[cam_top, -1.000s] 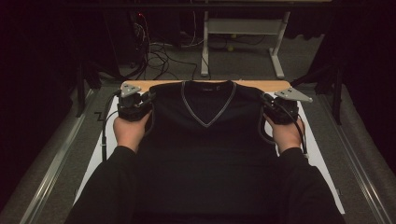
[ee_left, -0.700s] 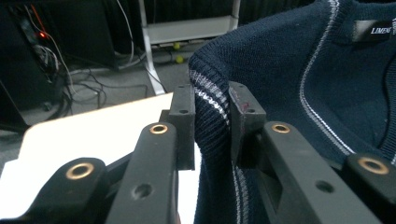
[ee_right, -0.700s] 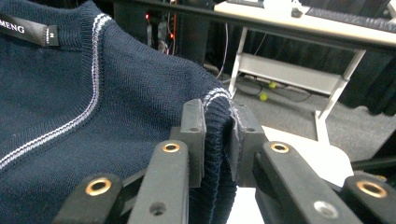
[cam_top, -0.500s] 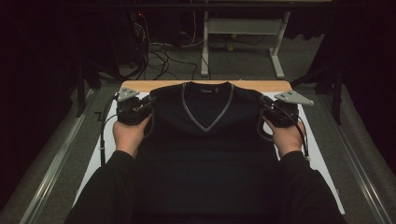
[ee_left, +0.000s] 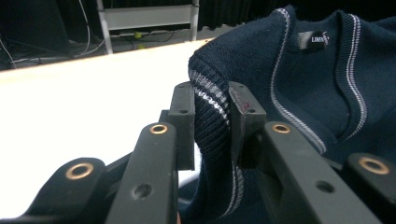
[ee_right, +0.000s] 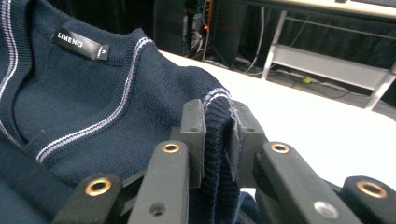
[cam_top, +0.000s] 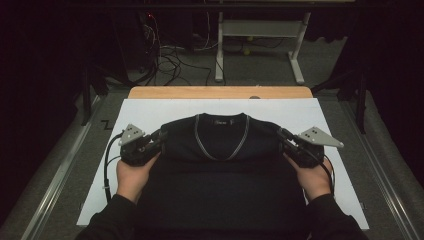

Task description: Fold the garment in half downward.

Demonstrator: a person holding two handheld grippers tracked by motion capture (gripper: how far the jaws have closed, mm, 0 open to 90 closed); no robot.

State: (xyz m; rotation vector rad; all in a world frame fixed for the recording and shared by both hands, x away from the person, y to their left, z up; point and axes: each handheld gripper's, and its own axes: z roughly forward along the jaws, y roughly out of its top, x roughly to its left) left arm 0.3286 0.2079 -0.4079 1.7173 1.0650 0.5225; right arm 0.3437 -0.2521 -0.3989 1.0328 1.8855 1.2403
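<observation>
A navy V-neck sweater (cam_top: 220, 160) with white-striped trim lies on the white table sheet (cam_top: 150, 112), its collar pointing away from me. My left gripper (cam_top: 161, 136) is shut on the sweater's left shoulder edge, where ribbed striped trim (ee_left: 210, 105) is pinched between the black jaws. At the other shoulder my right gripper (cam_top: 281, 134) is shut on the ribbed edge (ee_right: 217, 123). The neck label (ee_right: 80, 44) sits to the left in the right gripper view, and the sweater (ee_left: 308, 84) spreads to the right in the left gripper view.
Bare white sheet lies beyond the collar, then a wooden table edge (cam_top: 220, 92). Behind it stand a white table frame (cam_top: 260, 35) and floor cables (cam_top: 165, 55). Metal rails (cam_top: 60, 175) run along both sides of the table.
Both grippers have pulled the sweater's shoulders back toward me, away from the far wooden edge, so white sheet now shows beyond the collar.
</observation>
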